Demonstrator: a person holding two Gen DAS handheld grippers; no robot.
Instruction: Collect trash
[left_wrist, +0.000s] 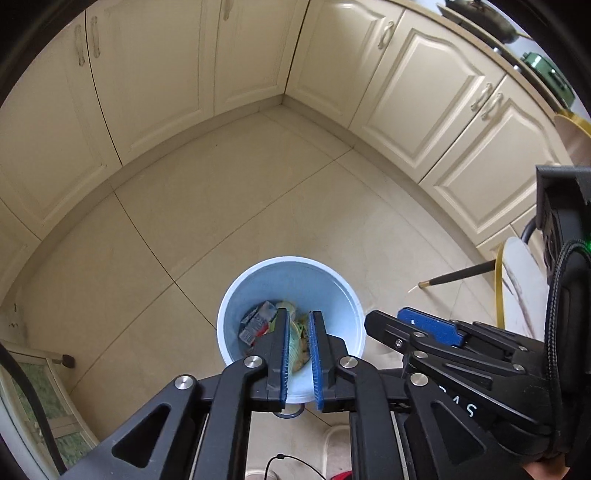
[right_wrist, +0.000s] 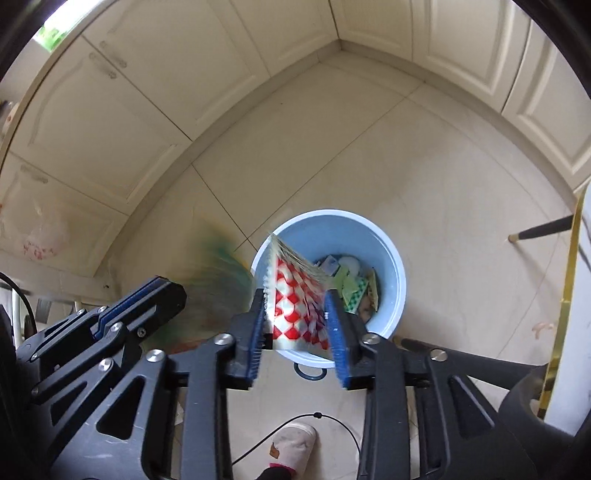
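A light blue trash bin (left_wrist: 343, 295) stands on the tiled floor and holds several wrappers (left_wrist: 258, 321). My left gripper (left_wrist: 297, 317) is open above the bin with nothing between its fingers. In the right wrist view the bin (right_wrist: 391, 258) is below my right gripper (right_wrist: 295, 295), which is open. A red-and-white checkered wrapper (right_wrist: 295, 310) hangs between its fingers over the bin's near rim, loose. A blurred green wrapper (right_wrist: 221, 266) is in the air left of the bin, beside the left gripper (right_wrist: 162, 291).
Cream cabinet doors (left_wrist: 147, 92) wrap around the floor corner. A black chair leg (left_wrist: 458, 275) and a white gold-edged table (left_wrist: 521, 288) are at the right. A cable (right_wrist: 325, 417) and a slippered foot (right_wrist: 291, 446) lie near the bin.
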